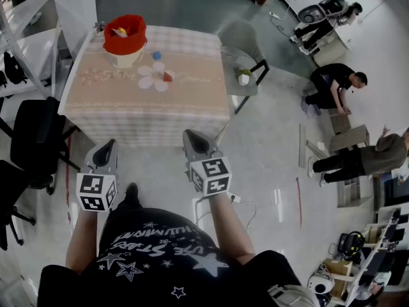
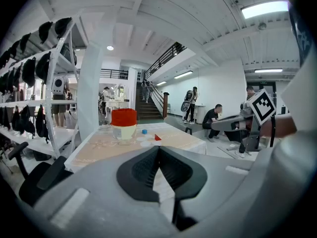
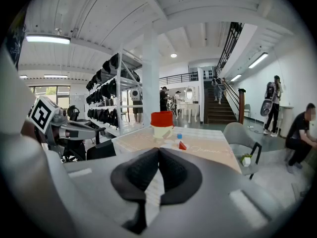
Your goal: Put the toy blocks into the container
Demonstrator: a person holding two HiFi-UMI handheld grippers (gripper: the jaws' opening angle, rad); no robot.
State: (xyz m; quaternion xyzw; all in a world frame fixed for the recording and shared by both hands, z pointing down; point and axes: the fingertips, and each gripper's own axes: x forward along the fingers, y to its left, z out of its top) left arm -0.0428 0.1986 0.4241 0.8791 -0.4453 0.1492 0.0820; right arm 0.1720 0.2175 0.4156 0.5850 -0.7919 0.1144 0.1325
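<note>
Table [image 1: 128, 110] under a pale checked cloth stands well ahead of both pairs of jaws, apart from them, with bare floor between. Beyond the right jaws and off to their right, a grey chair [image 1: 241, 38] sits at the table's far corner, and a black office chair [image 1: 35, 136] stands to the left of the left jaws.

The left gripper [image 1: 107, 147] and right gripper [image 1: 193, 139] are held side by side in front of the person, tilted slightly downward toward the table. On each, the pads are clenched together at the tips, with nothing between them.

The container [image 1: 124, 36], red with a cream base, stands upright on the far left part of the table, straight ahead of the left jaws and well away from them. Something yellowish shows inside its rim; it may be a block, but it is too small to be sure. Just right of the container lies a blue block [image 1: 156, 55], and nearer the jaws a red block [image 1: 167, 77] rests on a white flower-shaped mat [image 1: 151, 77], ahead of the gap between the two grippers.
</note>
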